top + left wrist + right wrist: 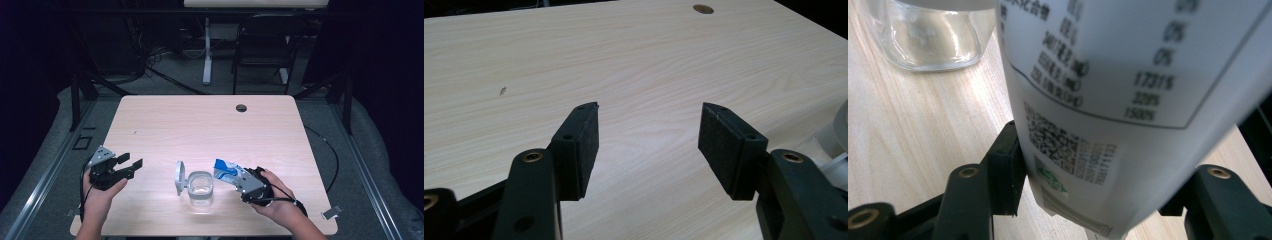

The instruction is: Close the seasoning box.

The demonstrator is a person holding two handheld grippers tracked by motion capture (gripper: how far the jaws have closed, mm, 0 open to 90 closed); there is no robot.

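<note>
Spanning the pale surface [200, 120], with the open glass jar [201, 186] as landmark: right claw [239, 178] grips a blue-white pouch [226, 170] just right of it, risking spillage if tilted early; left claw [131, 165], empty, gapes well left.

A pale wood-grain bench [210, 125] with rounded corners and a round cable hole [241, 108] near its far edge stands under bright overhead light in an otherwise dark room. Grey floor [170, 80] stretches behind it, where a dark chair [262, 50] and the white leg of another table [207, 50] stand. Black frame struts [80, 92] flank the bench, and dark curtains [385, 60] close off both sides.
</note>
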